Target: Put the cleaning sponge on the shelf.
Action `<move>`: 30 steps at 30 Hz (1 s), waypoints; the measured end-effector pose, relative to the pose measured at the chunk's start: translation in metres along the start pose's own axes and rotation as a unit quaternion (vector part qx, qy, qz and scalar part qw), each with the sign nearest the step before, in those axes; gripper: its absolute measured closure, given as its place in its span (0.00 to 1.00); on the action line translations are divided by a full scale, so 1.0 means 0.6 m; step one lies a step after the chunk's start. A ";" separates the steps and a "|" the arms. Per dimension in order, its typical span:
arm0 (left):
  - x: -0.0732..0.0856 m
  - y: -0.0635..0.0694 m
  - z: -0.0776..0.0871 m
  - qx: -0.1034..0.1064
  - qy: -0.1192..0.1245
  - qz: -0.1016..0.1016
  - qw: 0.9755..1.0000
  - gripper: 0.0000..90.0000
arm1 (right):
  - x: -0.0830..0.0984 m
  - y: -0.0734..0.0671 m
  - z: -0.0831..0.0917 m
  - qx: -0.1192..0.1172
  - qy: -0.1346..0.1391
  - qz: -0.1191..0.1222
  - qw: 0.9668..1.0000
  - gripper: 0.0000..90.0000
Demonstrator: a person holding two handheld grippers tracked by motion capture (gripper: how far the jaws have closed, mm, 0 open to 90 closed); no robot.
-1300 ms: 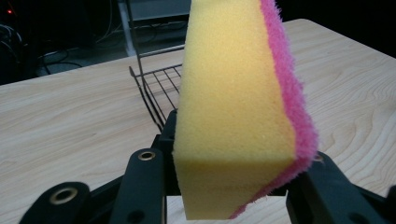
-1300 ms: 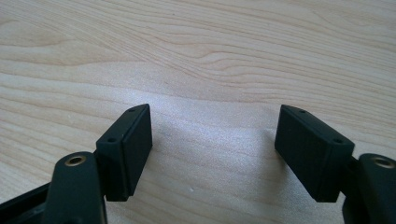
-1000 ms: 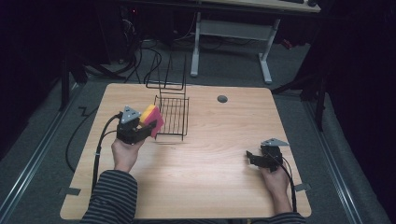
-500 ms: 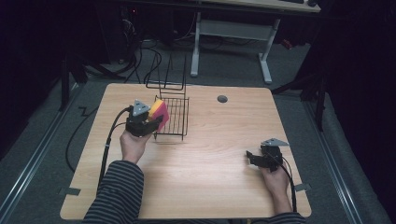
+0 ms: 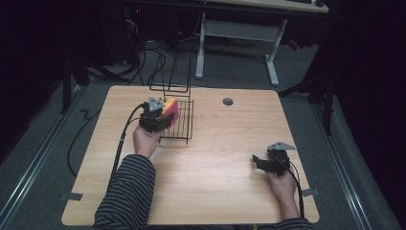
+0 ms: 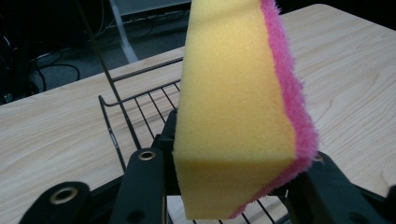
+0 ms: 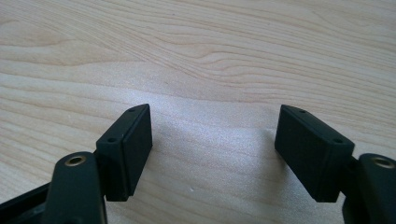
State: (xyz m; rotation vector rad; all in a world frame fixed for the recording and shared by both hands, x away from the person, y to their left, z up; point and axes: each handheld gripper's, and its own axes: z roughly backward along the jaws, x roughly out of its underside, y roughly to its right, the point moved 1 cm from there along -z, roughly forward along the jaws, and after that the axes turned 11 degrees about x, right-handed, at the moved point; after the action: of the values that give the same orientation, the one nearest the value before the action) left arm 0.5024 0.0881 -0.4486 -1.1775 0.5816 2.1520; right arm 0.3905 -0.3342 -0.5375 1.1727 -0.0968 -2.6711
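Observation:
A yellow sponge with a pink scouring side (image 5: pixel 171 109) (image 6: pixel 233 107) stands on edge between the jaws of my left gripper (image 5: pixel 165 117) (image 6: pixel 231 186), which is shut on it. The sponge hangs over the left edge of a black wire rack (image 5: pixel 179 125) (image 6: pixel 135 112) at the table's far left. My right gripper (image 5: pixel 257 162) (image 7: pixel 215 149) rests low over bare wood near the table's front right corner. Its jaws are open with nothing between them.
The wooden table (image 5: pixel 225 143) has a round grey cable port (image 5: pixel 228 101) near its far edge. Tall wire uprights of the rack (image 5: pixel 165 79) rise behind the basket. A cable (image 5: pixel 122 139) trails from the left gripper toward the left edge.
My left gripper has carried the sponge rightward and away from the person, from beside the rack to over its left edge. The right gripper has stayed still.

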 end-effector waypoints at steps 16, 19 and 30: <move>0.003 -0.013 -0.058 -0.010 -0.023 0.017 1.000 0.68 | 0.000 0.000 0.000 0.000 0.000 0.000 1.000 0.31; 0.005 -0.016 -0.062 -0.011 -0.025 0.021 0.999 0.68 | 0.000 0.000 0.000 0.000 0.000 0.000 1.000 0.31; 0.007 -0.021 -0.064 -0.014 -0.025 0.028 0.999 0.65 | 0.000 0.000 0.000 0.000 0.000 0.000 1.000 0.31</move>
State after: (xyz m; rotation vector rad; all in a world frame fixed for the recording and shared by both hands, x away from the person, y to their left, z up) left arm 0.5322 0.0743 -0.4729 -1.1301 0.5717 2.2371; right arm 0.3905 -0.3342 -0.5375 1.1724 -0.0978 -2.6712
